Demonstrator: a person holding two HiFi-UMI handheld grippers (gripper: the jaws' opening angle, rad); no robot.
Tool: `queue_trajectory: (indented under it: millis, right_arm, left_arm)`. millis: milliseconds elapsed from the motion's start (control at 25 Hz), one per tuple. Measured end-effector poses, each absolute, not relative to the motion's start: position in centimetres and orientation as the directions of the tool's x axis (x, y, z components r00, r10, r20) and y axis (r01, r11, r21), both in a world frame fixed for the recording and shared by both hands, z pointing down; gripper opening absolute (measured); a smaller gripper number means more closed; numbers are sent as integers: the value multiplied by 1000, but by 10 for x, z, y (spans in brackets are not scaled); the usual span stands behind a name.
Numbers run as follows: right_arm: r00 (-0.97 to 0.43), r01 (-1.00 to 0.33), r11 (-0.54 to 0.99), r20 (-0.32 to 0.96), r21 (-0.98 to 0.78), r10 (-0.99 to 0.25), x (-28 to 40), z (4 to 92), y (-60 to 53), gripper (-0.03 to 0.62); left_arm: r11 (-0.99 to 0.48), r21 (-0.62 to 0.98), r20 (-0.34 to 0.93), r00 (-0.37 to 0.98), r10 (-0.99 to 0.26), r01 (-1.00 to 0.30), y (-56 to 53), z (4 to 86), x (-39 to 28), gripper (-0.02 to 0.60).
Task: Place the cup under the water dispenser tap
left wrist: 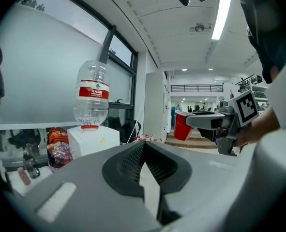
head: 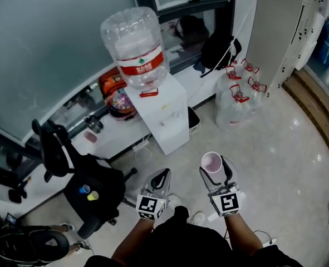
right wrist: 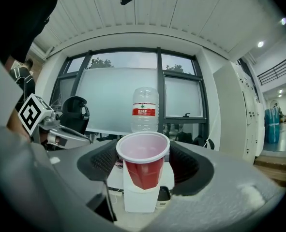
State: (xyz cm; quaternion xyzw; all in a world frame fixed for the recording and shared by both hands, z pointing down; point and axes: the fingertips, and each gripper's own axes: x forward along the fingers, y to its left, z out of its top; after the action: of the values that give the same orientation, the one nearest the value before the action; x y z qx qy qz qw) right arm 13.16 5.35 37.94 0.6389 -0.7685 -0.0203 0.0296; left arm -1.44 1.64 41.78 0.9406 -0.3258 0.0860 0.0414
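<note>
A red cup [head: 211, 161] with a white inside stands upright between the jaws of my right gripper [head: 214, 170], which is shut on it. The same cup [right wrist: 143, 167] fills the middle of the right gripper view, held by the right gripper [right wrist: 143, 154]. Beyond it on the floor stands the white water dispenser [head: 165, 114] with a clear bottle [head: 136, 44] on top. The dispenser [right wrist: 139, 198] shows behind and below the cup. My left gripper [head: 162, 178] is beside the right one, shut and holding nothing; its jaws meet at the tip [left wrist: 143, 146]. From there the cup [left wrist: 182, 126] shows at the right.
A black office chair [head: 89, 189] stands to the left of my grippers. A bundle of water jugs [head: 237, 98] sits on the floor right of the dispenser. A black bag [head: 220, 49] and a red snack bag [head: 119, 100] lie on the window ledge [head: 206, 77].
</note>
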Motion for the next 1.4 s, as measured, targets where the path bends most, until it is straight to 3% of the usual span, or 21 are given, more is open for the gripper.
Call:
queue_trajectory:
  millis: [640,1400]
  right_arm:
    - [-262,-961,267,76,72,-962,95,389,-72,336]
    - [-410,-906,423,183,36,-894,70,459,-145,336]
  left_arm:
    - [-741,62,192,737,-648,-669,-88,421,-50,17]
    - [-620,89,209,623,-753,-779,-125,454,-82,17]
